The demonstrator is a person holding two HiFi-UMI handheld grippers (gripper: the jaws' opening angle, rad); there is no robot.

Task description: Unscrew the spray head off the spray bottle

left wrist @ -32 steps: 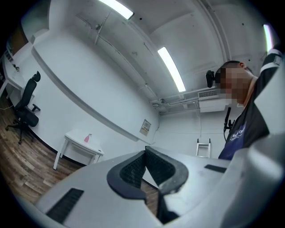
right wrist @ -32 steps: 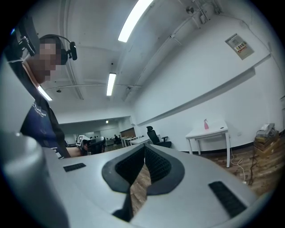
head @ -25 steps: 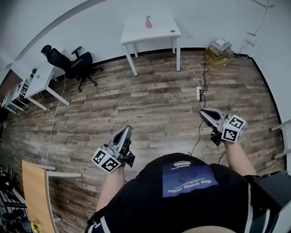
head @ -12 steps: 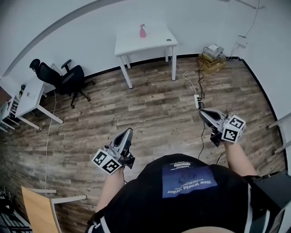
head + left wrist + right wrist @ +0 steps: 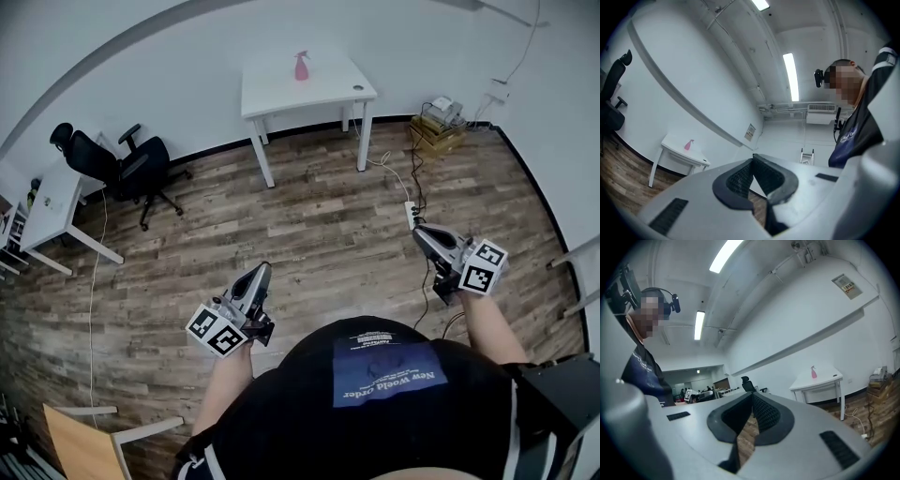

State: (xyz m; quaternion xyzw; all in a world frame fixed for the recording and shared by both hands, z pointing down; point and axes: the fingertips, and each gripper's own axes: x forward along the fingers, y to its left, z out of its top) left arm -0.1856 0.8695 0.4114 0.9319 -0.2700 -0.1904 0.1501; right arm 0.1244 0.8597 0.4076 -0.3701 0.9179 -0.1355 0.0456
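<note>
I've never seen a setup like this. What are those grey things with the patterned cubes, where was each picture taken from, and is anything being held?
There is no robot here: a person holds a two-jaw tool in each hand. The head view comes from a camera on the person's head, looking down at the left gripper and the right gripper; the patterned cubes are part of them. The other two pictures come from a small camera on each gripper, looking along its jaws. Both pairs of jaws are closed, with nothing between them. Across the wooden floor stands a white table, and on it a pink spray bottle, well away from both grippers.
</note>
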